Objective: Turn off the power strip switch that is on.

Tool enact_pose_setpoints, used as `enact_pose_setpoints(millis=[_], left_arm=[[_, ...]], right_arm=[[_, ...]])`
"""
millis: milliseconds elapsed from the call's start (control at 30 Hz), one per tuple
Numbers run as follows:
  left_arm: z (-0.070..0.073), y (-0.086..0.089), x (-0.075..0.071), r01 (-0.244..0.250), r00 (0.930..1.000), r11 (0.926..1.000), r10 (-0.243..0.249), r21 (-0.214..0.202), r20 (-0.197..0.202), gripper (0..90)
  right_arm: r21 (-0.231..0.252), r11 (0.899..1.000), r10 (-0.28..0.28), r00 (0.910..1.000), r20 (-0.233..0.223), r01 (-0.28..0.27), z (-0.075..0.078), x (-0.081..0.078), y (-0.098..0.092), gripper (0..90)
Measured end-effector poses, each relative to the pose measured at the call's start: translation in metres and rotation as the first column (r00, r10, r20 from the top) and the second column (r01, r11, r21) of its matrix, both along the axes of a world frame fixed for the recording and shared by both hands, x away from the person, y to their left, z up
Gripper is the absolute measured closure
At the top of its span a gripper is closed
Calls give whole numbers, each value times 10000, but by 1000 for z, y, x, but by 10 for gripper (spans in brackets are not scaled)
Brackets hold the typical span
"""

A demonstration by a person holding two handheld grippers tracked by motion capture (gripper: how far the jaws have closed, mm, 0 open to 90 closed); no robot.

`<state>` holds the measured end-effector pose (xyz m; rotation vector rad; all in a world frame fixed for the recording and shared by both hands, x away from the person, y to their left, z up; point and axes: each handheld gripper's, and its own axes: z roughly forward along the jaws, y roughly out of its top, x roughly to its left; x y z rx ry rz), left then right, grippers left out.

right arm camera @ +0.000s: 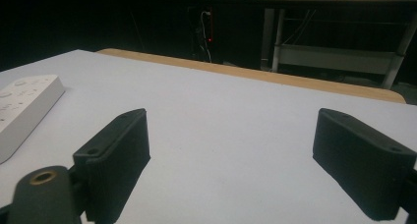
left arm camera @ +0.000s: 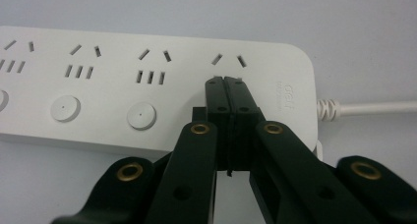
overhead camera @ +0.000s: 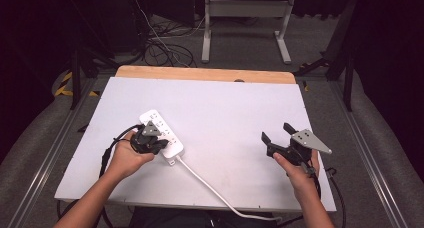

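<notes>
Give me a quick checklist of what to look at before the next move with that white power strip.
1. Left tool shut, tips on the power strip at its cord-end socket: ok.
2. Whether the tips press a button there: cannot tell.
3. Other round buttons uncovered: ok.
4. Cord lies loose across the table: ok.
5. Right tool open, holding nothing, apart from the strip: ok.
</notes>
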<state>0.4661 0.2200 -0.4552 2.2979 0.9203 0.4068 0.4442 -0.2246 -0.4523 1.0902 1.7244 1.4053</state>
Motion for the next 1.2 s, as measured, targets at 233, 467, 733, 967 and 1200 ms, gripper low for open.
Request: enact_pose_setpoints(millis=[233,467,733,967,1200], left_arm=[[0,0,0,5,10000,10000,-5,-30,-75,900],[0,-1,0,28,10000,10000,-28,87,45,900],[0,0,0,61,10000,10000,-61,58,56,900],[1,0,0,161,9998,9997,-163,192,78,900],[1,-1,-1,170,9997,9995,-175,271,193,900]], right_arm=[[22,10000,12,10000,-21,-12,0,0,0,144],[11,10000,3,10000,-6,-3,0,0,0,144],[14,10000,7,10000,-5,-7,0,0,0,144],[-2,10000,4,10000,-3,-4,0,1,0,144],[-10,10000,6,10000,13,-6,0,1,0,144]])
